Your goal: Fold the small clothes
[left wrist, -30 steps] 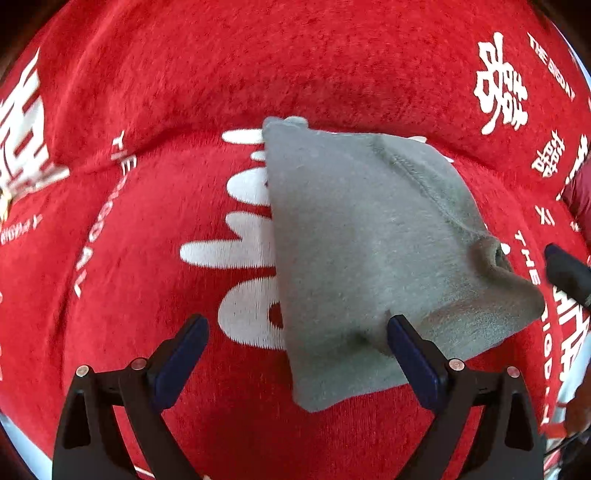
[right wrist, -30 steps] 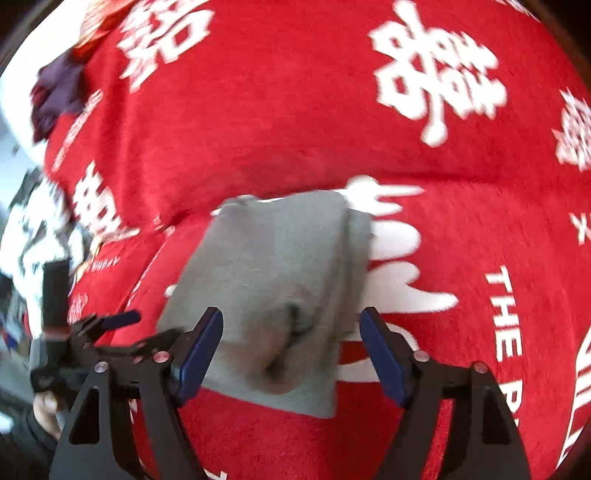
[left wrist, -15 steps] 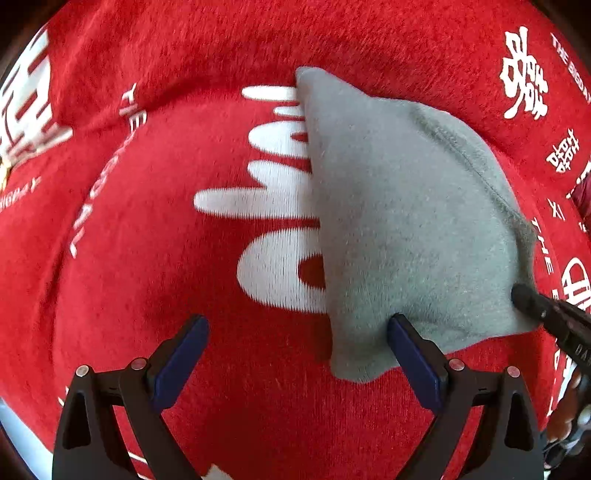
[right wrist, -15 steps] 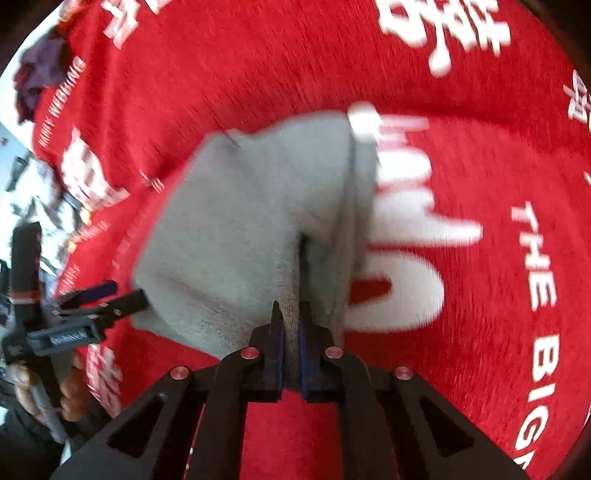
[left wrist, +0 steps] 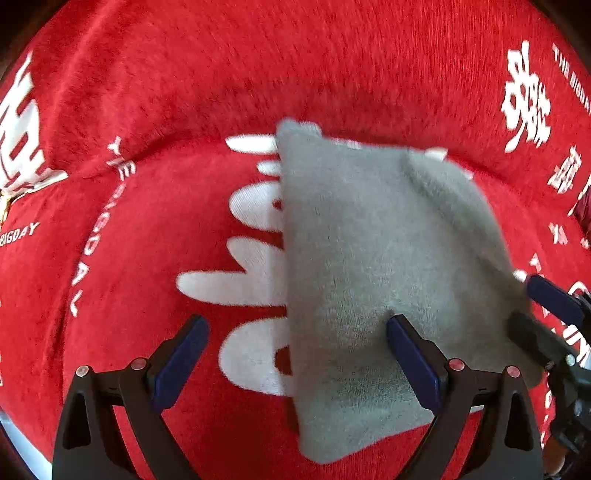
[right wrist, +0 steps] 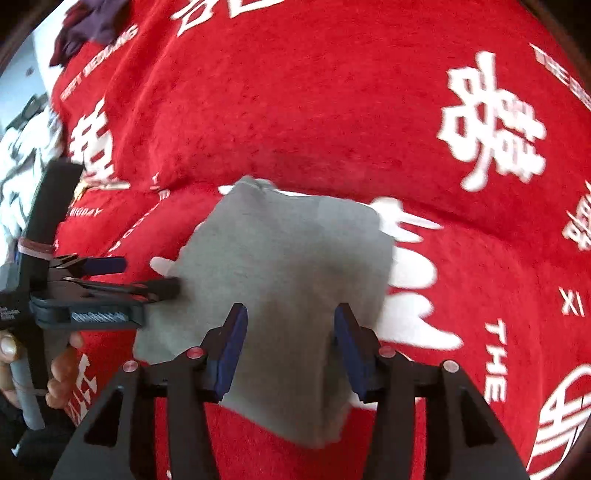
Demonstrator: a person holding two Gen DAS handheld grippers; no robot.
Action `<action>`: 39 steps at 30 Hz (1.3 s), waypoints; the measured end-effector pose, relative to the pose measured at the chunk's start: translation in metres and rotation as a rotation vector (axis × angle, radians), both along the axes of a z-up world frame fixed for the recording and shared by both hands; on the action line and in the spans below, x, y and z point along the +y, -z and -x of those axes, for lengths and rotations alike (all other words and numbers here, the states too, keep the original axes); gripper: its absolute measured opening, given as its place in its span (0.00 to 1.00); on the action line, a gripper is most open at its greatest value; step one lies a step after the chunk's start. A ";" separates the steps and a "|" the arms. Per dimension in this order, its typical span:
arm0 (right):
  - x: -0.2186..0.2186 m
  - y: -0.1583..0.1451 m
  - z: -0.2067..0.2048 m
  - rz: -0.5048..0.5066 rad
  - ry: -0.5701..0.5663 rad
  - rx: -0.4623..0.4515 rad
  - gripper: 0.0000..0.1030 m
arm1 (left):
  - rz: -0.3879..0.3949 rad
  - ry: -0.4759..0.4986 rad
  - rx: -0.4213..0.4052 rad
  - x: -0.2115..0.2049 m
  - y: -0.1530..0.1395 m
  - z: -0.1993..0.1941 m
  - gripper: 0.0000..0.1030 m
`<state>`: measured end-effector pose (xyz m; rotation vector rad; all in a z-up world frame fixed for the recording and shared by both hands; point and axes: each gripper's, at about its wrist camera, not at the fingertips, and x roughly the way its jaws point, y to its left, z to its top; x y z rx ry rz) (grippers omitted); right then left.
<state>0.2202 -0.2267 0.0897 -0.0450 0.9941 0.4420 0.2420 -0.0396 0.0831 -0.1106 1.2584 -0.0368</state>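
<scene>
A small grey garment [left wrist: 369,258], folded into a rough rectangle, lies flat on the red blanket [left wrist: 147,221]. My left gripper [left wrist: 297,325] is open above its near left edge, with one finger [left wrist: 410,362] over the cloth and the other over bare blanket. In the right wrist view the grey garment [right wrist: 280,251] lies under my right gripper [right wrist: 290,310]. Its jaws are opening and the pads stand apart, the cloth below them unpinched. The right gripper [left wrist: 528,304] shows at the garment's right corner, the left gripper [right wrist: 147,275] at its left side.
The red blanket [right wrist: 332,110] with white printed characters covers the whole surface and has a raised fold behind the garment. A dark purple garment [right wrist: 88,26] lies at the far left corner. A hand [right wrist: 59,373] grips the left tool's handle.
The right gripper went from open to shut on the grey cloth half a second ago and has now parted again, releasing it. The garment lies flatter. The left gripper stayed open.
</scene>
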 end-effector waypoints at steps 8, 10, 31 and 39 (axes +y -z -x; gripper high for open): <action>-0.034 0.019 -0.008 -0.079 0.053 0.094 0.40 | 0.047 0.042 -0.056 0.008 -0.016 -0.004 1.00; -0.027 0.003 -0.013 -0.028 0.030 0.021 0.44 | 0.017 0.017 -0.083 0.012 -0.022 -0.021 1.00; -0.004 0.043 -0.139 0.058 0.049 0.133 0.50 | -0.014 -0.127 0.060 0.045 0.030 -0.131 1.00; 0.019 0.060 -0.139 0.256 -0.034 0.144 0.66 | -0.093 -0.034 0.135 0.029 0.037 -0.119 1.00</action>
